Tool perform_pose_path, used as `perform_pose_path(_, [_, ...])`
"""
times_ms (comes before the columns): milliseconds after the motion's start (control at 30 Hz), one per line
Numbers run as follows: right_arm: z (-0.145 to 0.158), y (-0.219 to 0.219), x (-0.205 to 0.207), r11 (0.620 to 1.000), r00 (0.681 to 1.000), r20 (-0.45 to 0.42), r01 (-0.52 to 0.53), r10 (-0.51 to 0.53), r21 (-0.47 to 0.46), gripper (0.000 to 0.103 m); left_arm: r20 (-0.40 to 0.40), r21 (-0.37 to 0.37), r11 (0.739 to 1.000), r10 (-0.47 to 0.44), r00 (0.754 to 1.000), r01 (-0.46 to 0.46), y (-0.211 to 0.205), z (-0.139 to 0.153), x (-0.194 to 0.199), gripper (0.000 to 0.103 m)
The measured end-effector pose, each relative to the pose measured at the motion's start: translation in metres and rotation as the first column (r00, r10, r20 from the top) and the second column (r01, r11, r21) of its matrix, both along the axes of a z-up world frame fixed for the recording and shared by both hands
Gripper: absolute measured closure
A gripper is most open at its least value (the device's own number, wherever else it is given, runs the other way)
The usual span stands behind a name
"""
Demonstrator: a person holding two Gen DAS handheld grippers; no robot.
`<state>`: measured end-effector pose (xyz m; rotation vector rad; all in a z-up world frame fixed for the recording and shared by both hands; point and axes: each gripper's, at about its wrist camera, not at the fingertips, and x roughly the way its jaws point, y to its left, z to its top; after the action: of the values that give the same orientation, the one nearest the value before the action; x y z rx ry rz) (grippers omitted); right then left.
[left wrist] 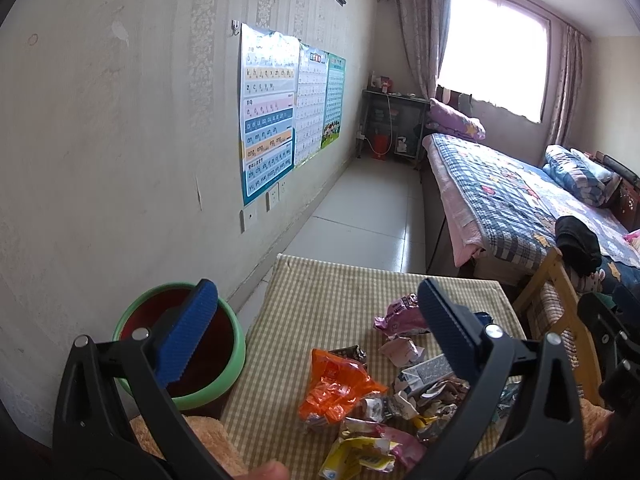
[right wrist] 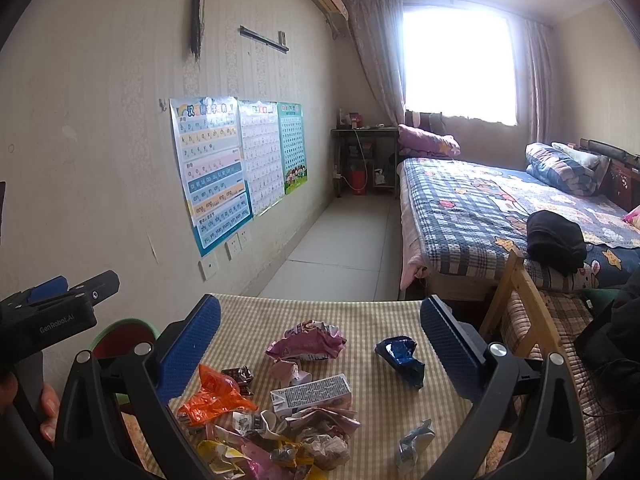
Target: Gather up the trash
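Crumpled wrappers (right wrist: 276, 420) are lying heaped at the checked tabletop's (right wrist: 360, 312) near edge; far half bare. Bin (left wrist: 224, 364) is standing beside its left edge. Left tongs (left wrist: 316, 308) and right tongs (right wrist: 320, 320) are gaping wide, empty.

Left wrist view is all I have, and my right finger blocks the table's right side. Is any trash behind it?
Observer: Yes. A crumpled blue wrapper lies alone there, apart from the main pile.
Operator: Anything closer to me?
Observer: A small pale blue-and-white scrap lies near the table edge closest to you.
Operator: Is the right gripper carrying anything?
Observer: No. The right gripper is open and empty, over the trash.
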<state>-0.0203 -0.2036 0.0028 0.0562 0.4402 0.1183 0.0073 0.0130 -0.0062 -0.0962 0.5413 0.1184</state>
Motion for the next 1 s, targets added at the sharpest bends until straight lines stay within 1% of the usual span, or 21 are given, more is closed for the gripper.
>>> perform_pose_path(100, [-0.006,-0.002,0.002,1.000,1.000,-0.023,0.006,-0.006,0.002,0.007,-0.039,-0.002,1.000,0.011,0.999,-0.011,0.002,-0.009,0.004,0.005])
perform_pose_path(133, [-0.007,-0.004,0.002,1.000,1.000,-0.027,0.008,-0.008,0.004,0.007,-0.060,-0.012,1.000,-0.004,0.998,0.003,0.003,-0.015,0.006,0.005])
perform_pose_path(233, [-0.018,-0.010,0.003,1.000,0.999,-0.053,0.008,-0.008,0.009,0.007,-0.129,-0.037,0.998,-0.059,0.990,0.055,0.006,-0.040,0.008,0.005])
perform_pose_path(333, [-0.035,-0.015,0.004,1.000,0.995,-0.098,0.007,-0.007,0.005,0.007,-0.218,-0.041,0.994,-0.104,0.970,0.097,0.007,-0.075,0.007,0.005])
perform_pose_path(400, [-0.048,-0.017,0.005,1.000,0.991,-0.132,0.005,-0.005,0.002,0.007,-0.297,-0.066,0.989,-0.143,0.944,0.130,0.005,-0.105,0.010,0.007])
perform_pose_path(433, [-0.055,-0.018,0.005,1.000,0.988,-0.154,0.002,-0.002,0.002,0.007,-0.333,-0.082,0.985,-0.172,0.927,0.153,0.004,-0.119,0.014,0.010])
perform_pose_path(467, [-0.061,-0.018,0.006,1.000,0.985,-0.171,-0.001,0.002,0.004,0.007,-0.355,-0.089,0.982,-0.189,0.916,0.169,0.004,-0.129,0.019,0.016])
perform_pose_path(567, [-0.077,-0.022,0.005,1.000,0.977,-0.214,-0.018,0.021,0.019,0.007,-0.423,-0.076,0.973,-0.228,0.877,0.216,0.001,-0.162,0.042,0.020])
perform_pose_path(600, [-0.082,-0.023,0.005,0.999,0.974,-0.226,-0.020,0.025,0.026,0.007,-0.445,-0.081,0.972,-0.234,0.864,0.221,0.001,-0.170,0.047,0.026])
perform_pose_path(633, [-0.086,-0.024,0.006,0.999,0.970,-0.242,-0.020,0.028,0.035,0.007,-0.470,-0.110,0.968,-0.252,0.846,0.228,0.001,-0.180,0.055,0.027])
perform_pose_path(700, [-0.094,-0.026,0.009,0.998,0.962,-0.273,-0.017,0.032,0.058,0.007,-0.496,-0.173,0.960,-0.279,0.822,0.221,0.003,-0.192,0.064,0.030])
perform_pose_path(733, [-0.098,-0.028,0.011,0.997,0.957,-0.289,-0.015,0.036,0.075,0.007,-0.506,-0.193,0.958,-0.282,0.815,0.212,0.004,-0.197,0.067,0.034])
perform_pose_path(800, [-0.105,-0.029,0.014,0.995,0.948,-0.314,-0.013,0.043,0.096,0.007,-0.516,-0.212,0.958,-0.279,0.810,0.195,0.004,-0.202,0.069,0.065])
perform_pose_path(833, [-0.107,-0.029,0.015,0.995,0.947,-0.319,-0.015,0.046,0.099,0.007,-0.520,-0.222,0.957,-0.278,0.808,0.187,0.004,-0.203,0.069,0.065])
perform_pose_path(900, [-0.111,-0.028,0.016,0.995,0.942,-0.331,-0.023,0.054,0.097,0.007,-0.511,-0.241,0.954,-0.282,0.812,0.180,0.007,-0.199,0.066,0.068])
perform_pose_path(1000, [-0.121,-0.029,0.018,0.995,0.930,-0.363,-0.027,0.062,0.101,0.007,-0.483,-0.235,0.956,-0.270,0.833,0.174,0.010,-0.185,0.056,0.070])
